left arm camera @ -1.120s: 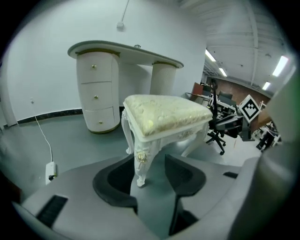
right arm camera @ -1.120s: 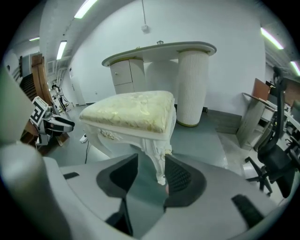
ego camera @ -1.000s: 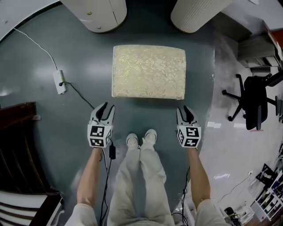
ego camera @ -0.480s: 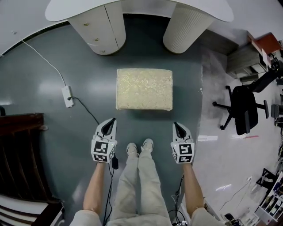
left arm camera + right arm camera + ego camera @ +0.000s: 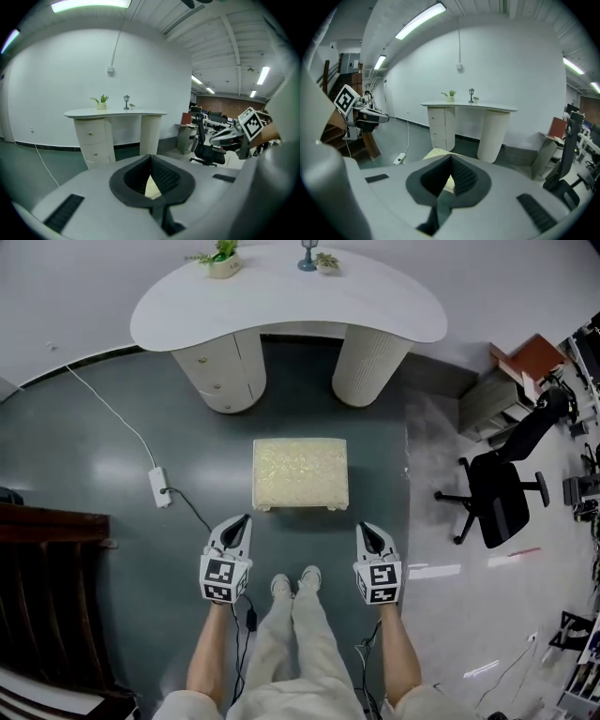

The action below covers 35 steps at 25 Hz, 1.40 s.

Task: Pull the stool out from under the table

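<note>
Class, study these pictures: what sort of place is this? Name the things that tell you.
Probably an office or workshop floor with a furnished corner. A black swivel chair stands to one side, ceiling strip lights run overhead, and a white table with drawers has a cream stool before it.

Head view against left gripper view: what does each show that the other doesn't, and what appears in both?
Only the head view: the person's legs and shoes, the power strip and its cable on the floor, and the whole stool standing clear of the table. Only the left gripper view: the ceiling lights, and the left gripper's fingers up close, shut together with nothing held. Both: the white table with its small plant, the black office chair and the right gripper.
</note>
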Each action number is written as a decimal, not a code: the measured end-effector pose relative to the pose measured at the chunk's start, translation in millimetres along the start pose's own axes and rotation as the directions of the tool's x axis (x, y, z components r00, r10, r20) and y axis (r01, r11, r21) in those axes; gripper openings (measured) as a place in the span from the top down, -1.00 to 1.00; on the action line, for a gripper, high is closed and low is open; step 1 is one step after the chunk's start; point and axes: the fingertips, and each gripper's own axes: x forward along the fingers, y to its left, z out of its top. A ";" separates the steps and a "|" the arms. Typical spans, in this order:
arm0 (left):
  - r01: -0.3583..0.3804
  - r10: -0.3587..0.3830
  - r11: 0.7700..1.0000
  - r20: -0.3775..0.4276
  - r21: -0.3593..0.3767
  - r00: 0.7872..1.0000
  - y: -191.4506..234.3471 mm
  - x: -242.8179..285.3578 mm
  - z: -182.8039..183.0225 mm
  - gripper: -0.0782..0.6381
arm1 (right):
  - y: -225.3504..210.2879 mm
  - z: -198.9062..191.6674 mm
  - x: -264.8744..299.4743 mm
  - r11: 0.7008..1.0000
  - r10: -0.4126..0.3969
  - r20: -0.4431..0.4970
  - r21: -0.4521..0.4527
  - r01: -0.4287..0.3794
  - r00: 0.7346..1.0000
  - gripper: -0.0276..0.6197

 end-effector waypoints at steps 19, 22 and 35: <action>0.020 -0.016 0.999 0.125 -0.035 0.992 -38.5 -114.1 146.4 0.75 | 25.9 125.6 -150.2 0.999 -0.029 0.131 0.038 0.025 0.991 0.93; 0.024 -0.020 0.999 0.129 -0.028 0.991 -43.6 -126.0 151.6 0.75 | 22.5 130.4 -165.5 0.998 -0.051 0.143 0.056 0.043 0.989 0.93; -0.013 0.024 0.997 0.163 -0.073 0.986 -47.6 -156.7 159.4 0.75 | 7.1 148.1 -196.7 0.995 -0.089 0.191 0.062 0.078 0.978 0.93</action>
